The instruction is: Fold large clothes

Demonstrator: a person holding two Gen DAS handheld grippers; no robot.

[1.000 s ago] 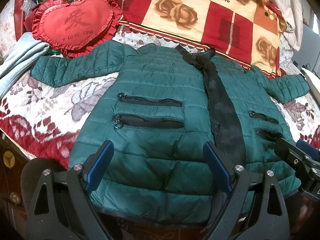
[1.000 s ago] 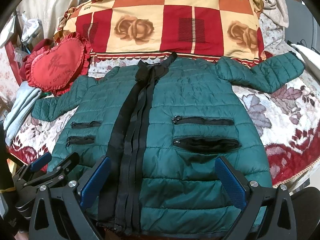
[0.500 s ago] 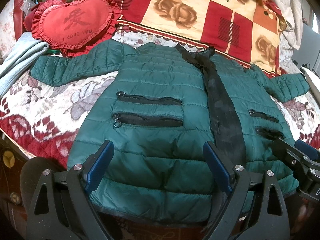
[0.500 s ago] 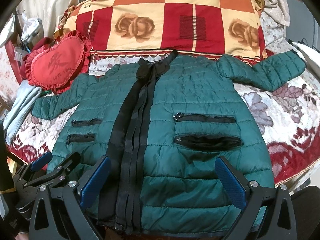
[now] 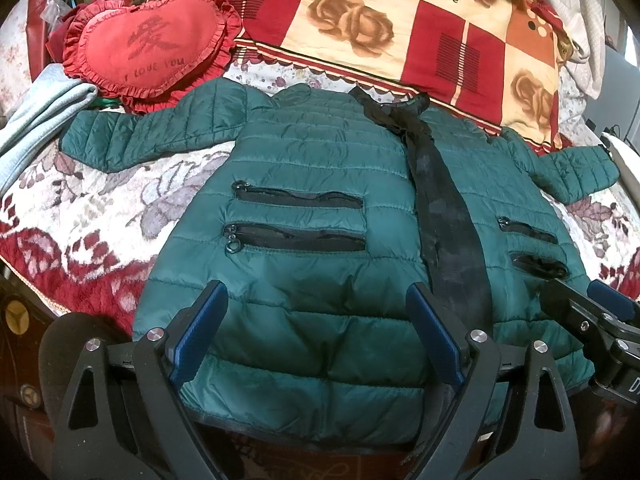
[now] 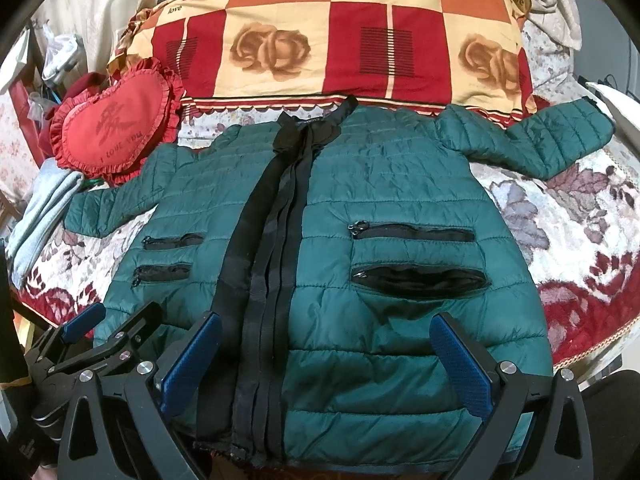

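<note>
Bedspread (image 5: 80, 216) carries the jacket (image 5: 320, 208), collar at twelve o'clock; my left gripper (image 5: 316, 332) and right gripper (image 6: 326, 352) gape empty over its hem.

Dark green quilted jacket (image 6: 400, 184) with a black placket (image 6: 276, 216) (pocket openings black too); red heart cushion (image 5: 148, 46); red, cream and orange checked quilt (image 6: 340, 40), apparently rose-printed.

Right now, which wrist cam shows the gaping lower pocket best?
Right wrist. The gaping pocket sits near frame centre on the green jacket, mouth sagging open with black lining visible. Left wrist shows the same pocket only small, near the right edge, just beyond the right gripper.
</note>
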